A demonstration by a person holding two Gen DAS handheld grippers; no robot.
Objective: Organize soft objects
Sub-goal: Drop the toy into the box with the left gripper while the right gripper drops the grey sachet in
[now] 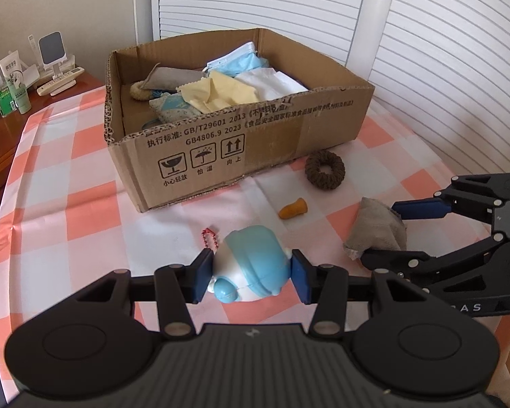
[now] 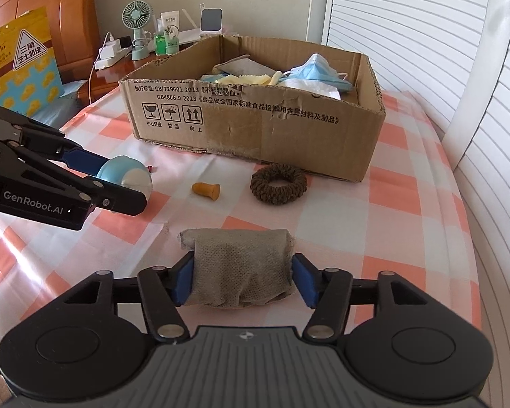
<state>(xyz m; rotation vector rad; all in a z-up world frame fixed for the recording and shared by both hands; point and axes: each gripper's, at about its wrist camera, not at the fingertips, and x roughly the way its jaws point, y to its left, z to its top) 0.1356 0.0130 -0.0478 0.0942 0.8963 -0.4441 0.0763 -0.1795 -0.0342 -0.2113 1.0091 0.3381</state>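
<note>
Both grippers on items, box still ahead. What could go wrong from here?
1. The left gripper pinches the rounded blue-and-white toy at its sides; the smooth shell could squirt out on lifting.
2. The right gripper brackets the grey pouch, but the right pad shows a gap, so the limp fabric may sag free.
3. The cardboard box is already piled; a drop near its front wall might spill back out.

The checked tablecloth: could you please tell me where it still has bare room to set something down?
The tablecloth is bare right of the brown scrunchie, out to the cloth's right edge, and left of the cardboard box towards the nightstand. It is crowded before the box: scrunchie, orange earplug, blue toy and grey pouch.
</note>
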